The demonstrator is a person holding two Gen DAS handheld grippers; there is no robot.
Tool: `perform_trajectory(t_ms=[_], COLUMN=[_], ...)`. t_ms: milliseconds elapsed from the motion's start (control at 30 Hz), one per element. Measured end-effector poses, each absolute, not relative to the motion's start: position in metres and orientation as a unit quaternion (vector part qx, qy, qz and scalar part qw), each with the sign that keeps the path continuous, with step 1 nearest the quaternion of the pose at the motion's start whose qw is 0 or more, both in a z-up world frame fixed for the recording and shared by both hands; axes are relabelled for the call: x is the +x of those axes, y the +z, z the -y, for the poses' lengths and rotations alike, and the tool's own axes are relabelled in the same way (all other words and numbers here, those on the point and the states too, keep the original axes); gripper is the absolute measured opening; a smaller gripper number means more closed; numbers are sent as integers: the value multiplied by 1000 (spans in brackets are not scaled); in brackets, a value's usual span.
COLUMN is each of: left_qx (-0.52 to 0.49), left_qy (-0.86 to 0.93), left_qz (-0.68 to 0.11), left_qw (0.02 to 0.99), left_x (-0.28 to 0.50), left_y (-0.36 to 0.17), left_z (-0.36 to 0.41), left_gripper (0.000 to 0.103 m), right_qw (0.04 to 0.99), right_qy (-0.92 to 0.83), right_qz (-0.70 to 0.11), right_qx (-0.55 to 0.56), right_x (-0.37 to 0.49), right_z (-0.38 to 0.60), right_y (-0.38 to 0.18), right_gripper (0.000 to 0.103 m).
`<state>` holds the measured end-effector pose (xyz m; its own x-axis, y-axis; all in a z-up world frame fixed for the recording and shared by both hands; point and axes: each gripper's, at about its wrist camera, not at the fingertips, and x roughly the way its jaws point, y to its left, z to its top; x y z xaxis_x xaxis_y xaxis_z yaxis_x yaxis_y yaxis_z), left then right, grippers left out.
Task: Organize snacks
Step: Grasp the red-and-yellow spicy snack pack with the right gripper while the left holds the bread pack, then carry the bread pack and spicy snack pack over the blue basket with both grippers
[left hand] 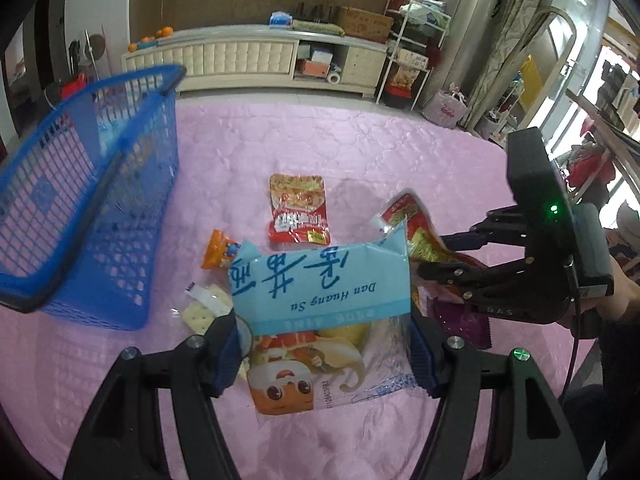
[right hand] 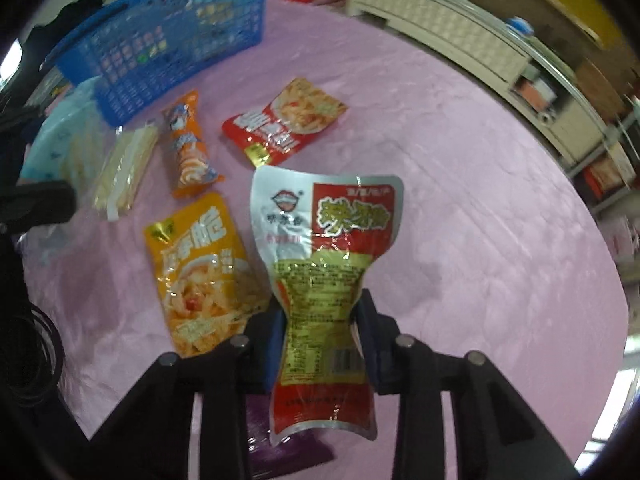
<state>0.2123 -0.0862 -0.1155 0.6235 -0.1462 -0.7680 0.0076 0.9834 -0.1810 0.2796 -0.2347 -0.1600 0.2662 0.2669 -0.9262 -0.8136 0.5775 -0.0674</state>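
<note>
A quilted pink cloth (left hand: 320, 140) covers the table, a cream cabinet (left hand: 248, 60) lining the room's far wall. The left claw (left hand: 324, 354) clamps a blue-labelled pastry bag (left hand: 320, 292) above the cloth. The right claw (right hand: 322, 340) pinches a red-and-silver snack pouch (right hand: 324, 264) at its waist. Other snack packets lie loose beside a blue mesh basket (left hand: 92, 208).

Both grippers' jaws clamped, loaded.
</note>
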Motion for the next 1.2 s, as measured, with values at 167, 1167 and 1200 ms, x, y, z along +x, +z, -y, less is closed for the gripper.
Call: perform_trajectory(t_ms=[167, 1167, 1200], left_qx=[-77, -63, -63], left_qy=[-47, -6, -1], left_qz=[-413, -324, -324], left_qw=[906, 944, 944], left_x=[197, 142, 141], left_y=[-90, 16, 17], left_z=[75, -55, -61], left_gripper=[66, 66, 66], right_qw=[774, 820, 818], right_qy=[352, 384, 388], right_qz=[-465, -368, -368], right_qx=[-247, -211, -211], right_x=[249, 190, 192], right_z=[231, 138, 131], right_y=[-117, 27, 27], right_gripper=[38, 39, 39])
